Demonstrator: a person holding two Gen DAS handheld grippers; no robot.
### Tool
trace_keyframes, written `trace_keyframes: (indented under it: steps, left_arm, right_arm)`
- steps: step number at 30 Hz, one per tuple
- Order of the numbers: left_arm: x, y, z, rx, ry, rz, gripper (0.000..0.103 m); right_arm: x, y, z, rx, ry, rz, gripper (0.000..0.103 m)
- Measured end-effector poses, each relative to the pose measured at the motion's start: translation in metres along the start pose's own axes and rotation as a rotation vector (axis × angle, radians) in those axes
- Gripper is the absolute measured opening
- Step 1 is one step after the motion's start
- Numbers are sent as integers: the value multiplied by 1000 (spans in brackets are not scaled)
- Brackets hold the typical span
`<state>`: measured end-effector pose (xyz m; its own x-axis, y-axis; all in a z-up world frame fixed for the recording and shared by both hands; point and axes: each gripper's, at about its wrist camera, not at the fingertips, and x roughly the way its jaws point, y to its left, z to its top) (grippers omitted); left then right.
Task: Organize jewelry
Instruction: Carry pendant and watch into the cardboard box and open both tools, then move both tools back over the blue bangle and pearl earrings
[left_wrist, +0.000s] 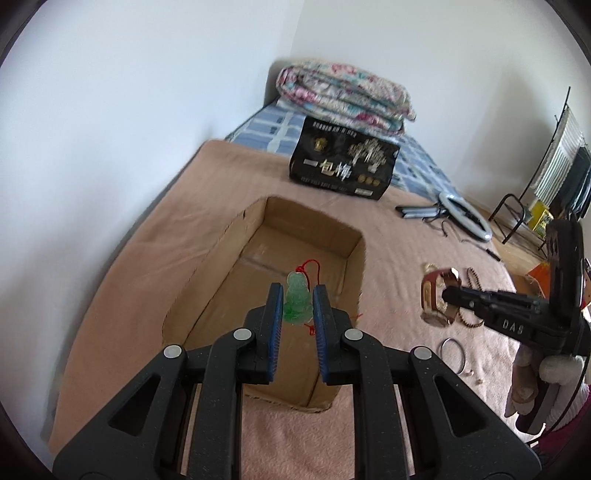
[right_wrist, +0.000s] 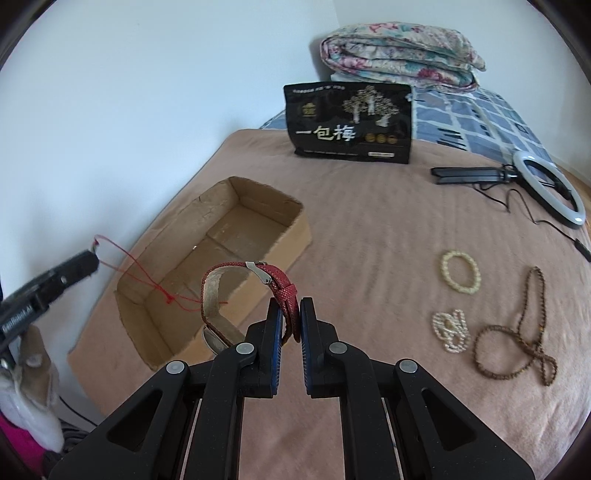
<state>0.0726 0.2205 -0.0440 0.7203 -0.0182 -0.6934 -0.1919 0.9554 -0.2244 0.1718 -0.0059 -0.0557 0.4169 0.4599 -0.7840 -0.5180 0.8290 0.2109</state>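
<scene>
My left gripper (left_wrist: 298, 295) is shut on a green jade pendant (left_wrist: 296, 301) with a red cord (right_wrist: 147, 275), held over the open cardboard box (left_wrist: 207, 280). The cord hangs down into the box (right_wrist: 295, 236). My right gripper (right_wrist: 291, 314) is shut on a red-strapped watch (right_wrist: 255, 275), held above the pink blanket just right of the box; the watch also shows in the left wrist view (left_wrist: 437, 295). A cream bead bracelet (right_wrist: 460, 271), a pearl strand (right_wrist: 450, 330) and a brown bead necklace (right_wrist: 517, 332) lie on the blanket to the right.
A black snack bag (right_wrist: 349, 123) stands behind the box. A folded floral quilt (right_wrist: 402, 55) lies at the head of the bed. A ring light with stand (right_wrist: 546, 184) lies at the far right. A thin metal bangle (left_wrist: 452, 350) lies on the blanket. A white wall runs along the left.
</scene>
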Motion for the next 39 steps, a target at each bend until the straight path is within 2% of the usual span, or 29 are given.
trace_keyframes:
  steps: [6,13,30,32,34,37,38,39]
  left_arm:
    - [27,5,-15,12,96,48,15]
    - [49,7,-27,15,163,82,15]
    - [65,14,-31,19,216,105,15]
    - [65,13,-32,27,217,110,16]
    - [65,13,-32,27,218,111,33]
    - [63,14,-31,25,212,116,34]
    - [63,14,-30,22,213,117,34]
    - [63,15,-30,18,213,119,34]
  right_arm:
    - [21,17,10,-26,19,-8,8]
    - [48,32,24,-39,46,-11,8]
    - [97,42,38,-29,98,-10,9]
    - [99,41,38,-26,101,-8,12]
    - [100,41,38,-26,97,-10,16]
    - [98,42,39,-24,80,-8,31]
    - [96,42,40,-25,69,-15,41]
    - [94,42,41,-24,61,-17,46]
